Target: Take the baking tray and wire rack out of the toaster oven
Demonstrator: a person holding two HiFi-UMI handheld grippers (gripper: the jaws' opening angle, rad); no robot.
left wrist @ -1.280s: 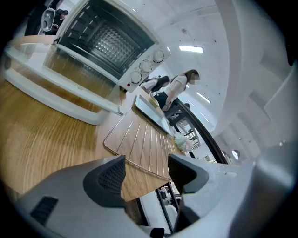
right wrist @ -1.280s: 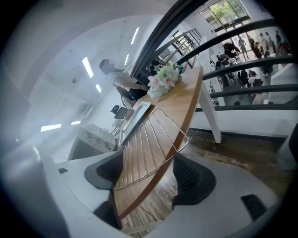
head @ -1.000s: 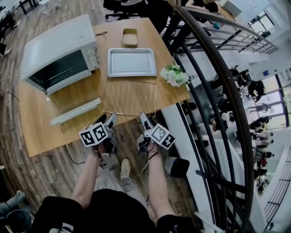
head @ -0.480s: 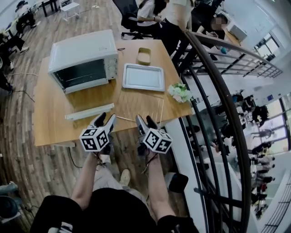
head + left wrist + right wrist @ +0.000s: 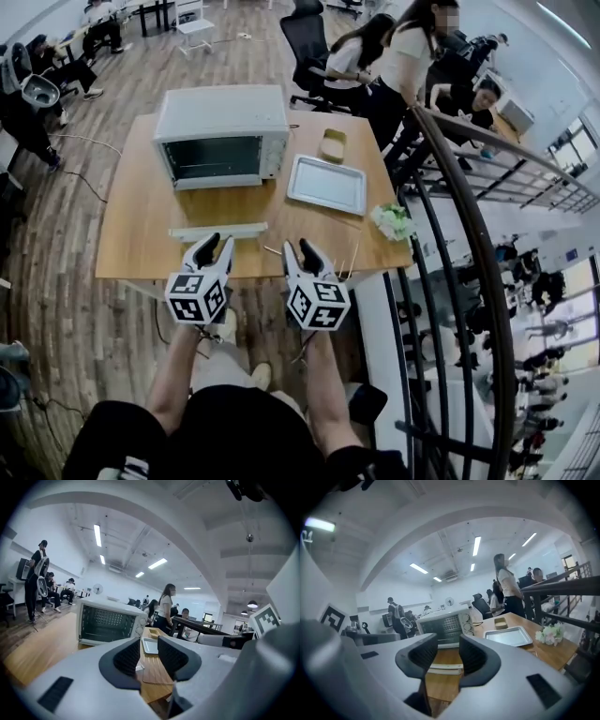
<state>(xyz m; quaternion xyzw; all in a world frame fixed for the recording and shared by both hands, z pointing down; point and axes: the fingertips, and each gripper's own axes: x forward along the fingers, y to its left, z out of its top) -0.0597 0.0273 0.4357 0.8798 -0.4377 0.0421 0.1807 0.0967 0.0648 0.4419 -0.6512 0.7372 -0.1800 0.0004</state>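
While oven (image 5: 221, 117) gapes, tray (image 5: 326, 184) lies beside

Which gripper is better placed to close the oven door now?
Left. The left gripper is right in front of the open door; the right gripper is off to its side. Both pairs of jaws have just been closing, with nothing between them.

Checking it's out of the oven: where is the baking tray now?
In the head view, the baking tray lies on the table right of the toaster oven, between the small tan dish behind it and the white flowers nearer the person.
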